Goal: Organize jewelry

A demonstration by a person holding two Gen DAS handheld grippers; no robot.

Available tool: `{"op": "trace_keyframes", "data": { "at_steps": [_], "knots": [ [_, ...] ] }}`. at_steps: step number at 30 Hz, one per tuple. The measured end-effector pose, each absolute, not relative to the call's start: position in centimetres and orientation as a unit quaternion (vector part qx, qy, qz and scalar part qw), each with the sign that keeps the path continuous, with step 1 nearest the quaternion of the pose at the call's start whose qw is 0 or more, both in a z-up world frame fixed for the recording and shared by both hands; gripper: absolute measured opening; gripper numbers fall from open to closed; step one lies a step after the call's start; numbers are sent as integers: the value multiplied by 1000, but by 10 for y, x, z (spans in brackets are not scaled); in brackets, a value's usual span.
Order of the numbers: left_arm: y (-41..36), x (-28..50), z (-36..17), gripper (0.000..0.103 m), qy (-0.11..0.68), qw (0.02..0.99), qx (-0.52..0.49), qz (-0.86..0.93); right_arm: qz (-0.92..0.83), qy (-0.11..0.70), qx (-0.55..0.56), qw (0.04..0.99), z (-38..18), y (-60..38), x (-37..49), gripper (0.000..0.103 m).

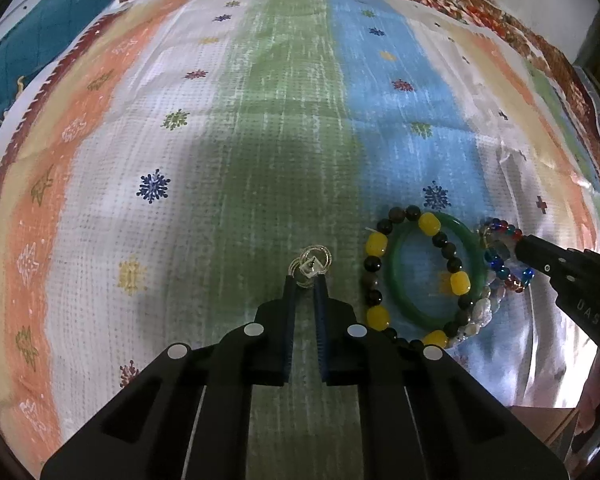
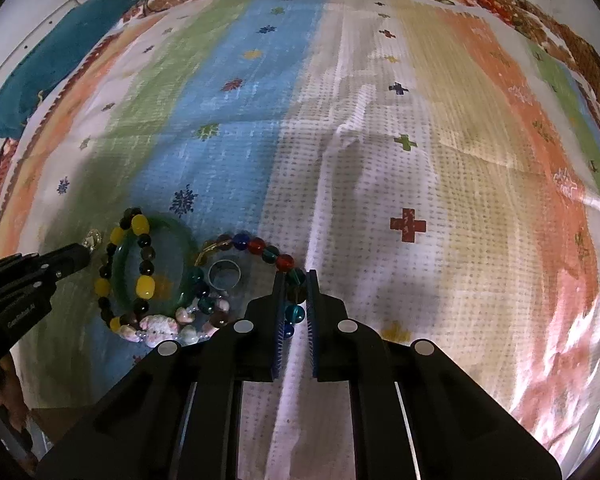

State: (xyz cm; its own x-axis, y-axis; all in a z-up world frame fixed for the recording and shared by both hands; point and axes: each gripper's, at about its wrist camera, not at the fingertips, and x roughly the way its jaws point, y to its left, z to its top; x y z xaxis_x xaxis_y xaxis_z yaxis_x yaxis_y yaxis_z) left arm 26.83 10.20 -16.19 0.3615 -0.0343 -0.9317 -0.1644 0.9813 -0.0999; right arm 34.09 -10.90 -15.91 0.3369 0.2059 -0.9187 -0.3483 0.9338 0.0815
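Between right gripper (image 2: 292, 280) jaws, glass bead bracelet (image 2: 260, 246) part hidden, left gripper (image 1: 305, 280) pinching clear earring (image 1: 310, 266).

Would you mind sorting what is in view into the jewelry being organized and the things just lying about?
Part of the job:
- small clear earring, in the left gripper
- multicolored glass bead bracelet, in the right gripper
- green bangle
- yellow and dark bead bracelet
- pale stone bracelet
- silver ring

Just lying about:
- striped cloth
- teal cushion
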Motion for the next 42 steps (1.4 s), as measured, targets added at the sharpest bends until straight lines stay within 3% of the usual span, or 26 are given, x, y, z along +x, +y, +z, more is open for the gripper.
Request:
{"op": "trace_keyframes", "data": {
  "at_steps": [15,22,24,35,39,41,42],
  "knots": [
    [107,261,-147,7,549,828,-106,39,180,539,-69,820,-141,-109,325,10],
    [108,266,-147,18,546,830,-106,43,183,535,-69,822,-139,-110,326,11],
    [107,269,-148,27,545,830,-108,41,184,536,-70,821,-140,-109,326,10],
    [102,285,-166,31,552,830,-71,48,191,538,-68,818,-145,-112,329,11],
    [94,287,-168,39,555,829,-51,41,191,542,-69,815,-148,-112,331,11],
    [91,287,-168,35,556,829,-44,38,193,543,-71,814,-149,-111,330,11],
    [90,287,-168,27,557,829,-44,37,193,543,-72,814,-149,-111,330,11]
  ]
}}
